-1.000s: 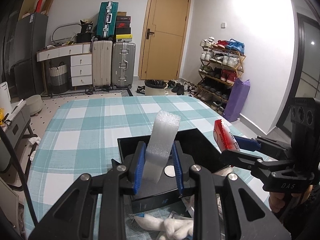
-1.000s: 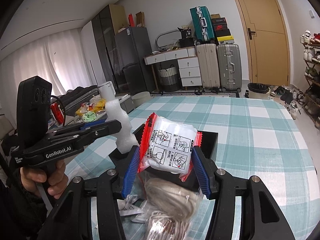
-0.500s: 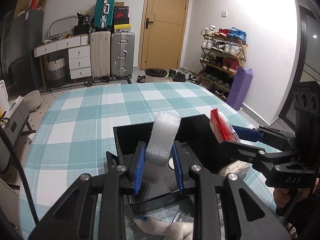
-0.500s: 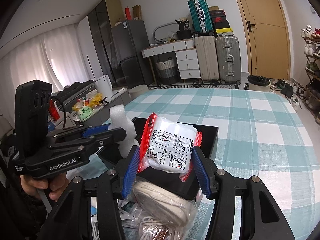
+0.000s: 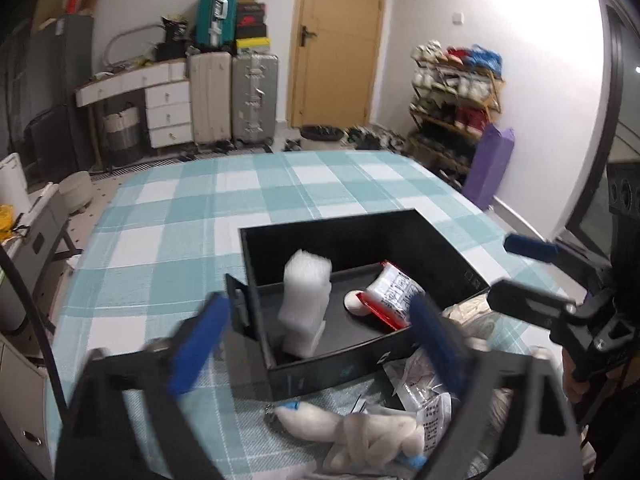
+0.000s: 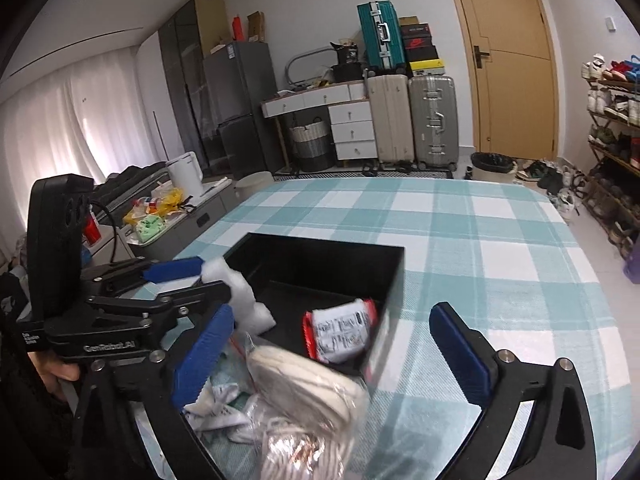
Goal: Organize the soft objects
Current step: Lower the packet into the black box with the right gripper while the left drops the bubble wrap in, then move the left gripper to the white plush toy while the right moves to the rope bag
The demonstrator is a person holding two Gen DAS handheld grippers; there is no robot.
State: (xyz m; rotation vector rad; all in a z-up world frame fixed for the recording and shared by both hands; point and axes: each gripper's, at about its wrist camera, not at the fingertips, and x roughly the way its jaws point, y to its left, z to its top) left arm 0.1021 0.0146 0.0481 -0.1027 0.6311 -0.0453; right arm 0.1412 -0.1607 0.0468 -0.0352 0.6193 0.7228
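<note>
An open black box (image 5: 332,220) stands on the checked tablecloth. Inside it a white foam block (image 5: 306,304) stands upright, and a red-and-white packet (image 5: 394,294) lies beside it. My left gripper (image 5: 318,340) is opening; its blue pads are wide apart and clear of the foam block. My right gripper (image 6: 332,356) is opening too, and the packet (image 6: 342,334) lies loose in the box (image 6: 320,242) beyond its pads. The foam block (image 6: 244,296) leans at the box's left corner, next to the left gripper (image 6: 192,282). The right gripper (image 5: 516,272) shows at the right edge.
Loose soft items lie in front of the box: a white knotted cloth piece (image 5: 360,428), a plastic-wrapped pack (image 5: 428,400) and a bagged coil of cream cord (image 6: 304,392). The tablecloth (image 6: 480,264) stretches beyond the box. Suitcases, drawers and a shoe rack line the walls.
Both grippers have opened. The foam block has left the left jaws and the packet the right jaws; both now rest in the black box.
</note>
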